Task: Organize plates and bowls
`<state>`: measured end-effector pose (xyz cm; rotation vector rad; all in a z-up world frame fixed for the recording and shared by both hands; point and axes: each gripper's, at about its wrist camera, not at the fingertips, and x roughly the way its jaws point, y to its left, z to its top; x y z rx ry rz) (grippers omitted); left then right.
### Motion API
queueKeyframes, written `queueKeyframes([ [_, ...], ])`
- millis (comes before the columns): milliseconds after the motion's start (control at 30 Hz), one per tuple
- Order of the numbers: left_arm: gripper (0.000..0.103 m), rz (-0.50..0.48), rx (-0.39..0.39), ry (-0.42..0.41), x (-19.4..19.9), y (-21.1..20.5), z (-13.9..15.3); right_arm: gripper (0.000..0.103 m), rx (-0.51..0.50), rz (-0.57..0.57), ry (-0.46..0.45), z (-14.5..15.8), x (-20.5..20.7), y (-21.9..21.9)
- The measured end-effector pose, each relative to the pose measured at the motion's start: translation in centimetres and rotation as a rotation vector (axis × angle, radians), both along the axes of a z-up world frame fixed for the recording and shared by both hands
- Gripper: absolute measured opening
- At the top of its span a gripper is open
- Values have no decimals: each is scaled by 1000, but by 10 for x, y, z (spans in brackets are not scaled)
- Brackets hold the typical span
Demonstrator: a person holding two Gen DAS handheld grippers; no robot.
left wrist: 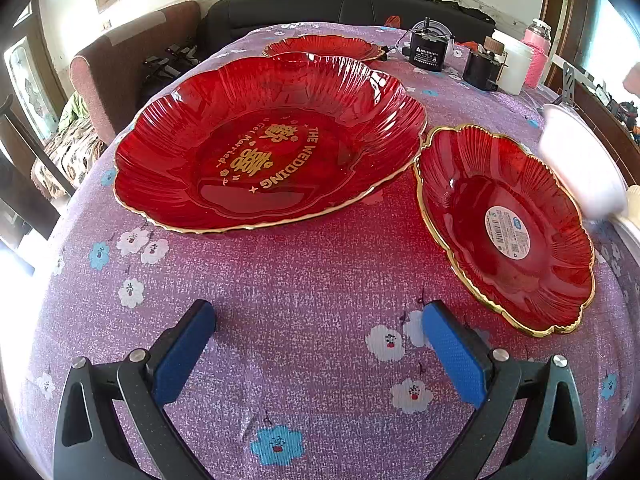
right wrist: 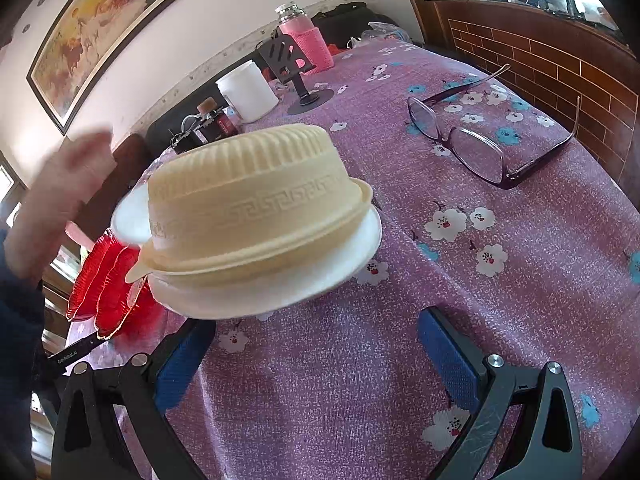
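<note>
Three red glass plates with gold rims lie on the counter (left wrist: pixel 320 272), which is covered by a purple cloth printed with white and blue flowers. From the left view, the big plate (left wrist: pixel 268 144) with gold wedding lettering sits at 12 o'clock, a smaller labelled plate (left wrist: pixel 508 228) lies just beside it at 2 o'clock, and a third plate (left wrist: pixel 324 47) is beyond the big one. The left tongs (left wrist: pixel 316 344) are spread wide over bare cloth, holding nothing. From the right view, a cream bowl (right wrist: pixel 248 200) sits upside down on a white bowl (right wrist: pixel 280 288) at 11 o'clock, close ahead of the right tongs (right wrist: pixel 316 348), which also gape wide and empty. A blurred hand (right wrist: pixel 52 200) shows at 9 o'clock. Eyeglasses (right wrist: pixel 480 140) lie on the cloth at 1 o'clock. Farther back stand a white jar (right wrist: pixel 248 90), a pink bottle (right wrist: pixel 304 40) and a black phone stand (right wrist: pixel 292 64). Behind the counter are a dark sofa (left wrist: pixel 320 10), a framed horse painting (right wrist: pixel 100 28) on the white wall, and brick-patterned panelling (right wrist: pixel 540 60) at the right.
</note>
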<state>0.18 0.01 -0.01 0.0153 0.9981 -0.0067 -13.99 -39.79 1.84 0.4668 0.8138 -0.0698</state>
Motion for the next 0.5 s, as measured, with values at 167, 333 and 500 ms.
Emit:
queueKeyframes([
  [167,103,0,0,0,0,0,0,102,3,0,-1,0,-1,0],
  [333,103,0,0,0,0,0,0,102,9,1,-3,0,-1,-1],
  [500,103,0,0,0,0,0,0,102,18,1,-7,1,-2,-2],
])
